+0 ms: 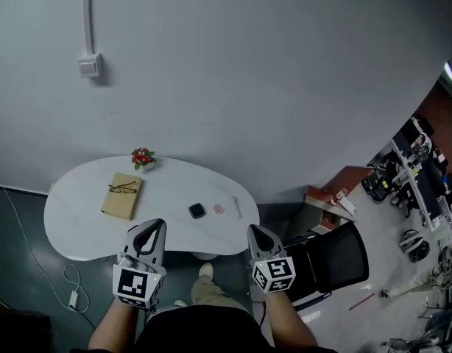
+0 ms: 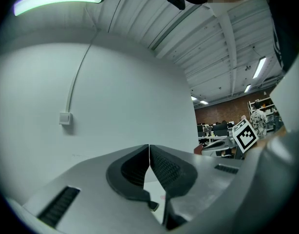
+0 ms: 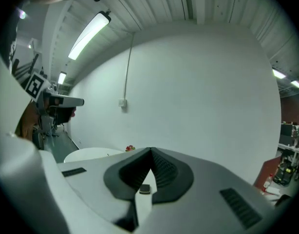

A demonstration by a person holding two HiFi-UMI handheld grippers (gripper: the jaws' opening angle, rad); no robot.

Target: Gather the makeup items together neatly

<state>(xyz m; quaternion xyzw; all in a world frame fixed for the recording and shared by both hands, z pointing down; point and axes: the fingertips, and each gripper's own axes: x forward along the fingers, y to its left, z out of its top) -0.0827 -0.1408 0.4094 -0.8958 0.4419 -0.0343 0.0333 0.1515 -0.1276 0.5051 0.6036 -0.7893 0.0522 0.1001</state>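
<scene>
**Both grippers closed and empty at the near edge of the table, with the makeup items just beyond their tips**

In the head view the left gripper (image 1: 157, 226) and right gripper (image 1: 253, 231) are held side by side at the near rim of the white table (image 1: 71, 223). Each has its jaws pressed together with nothing between them. The black compact (image 1: 197, 210) lies on the table between the two grippers, a little beyond their tips. A small pink round item (image 1: 219, 209) sits just to its right, and a slim pale stick (image 1: 237, 207) lies beside that, nearest the right gripper. The right gripper view shows the compact low down, past its closed jaws. A tan book (image 1: 121, 195) and a red flower (image 1: 143, 157) sit further left, apart from the makeup. Any print on the items is too small to read, and the gripper cubes carry only black-and-white square markers.
</scene>
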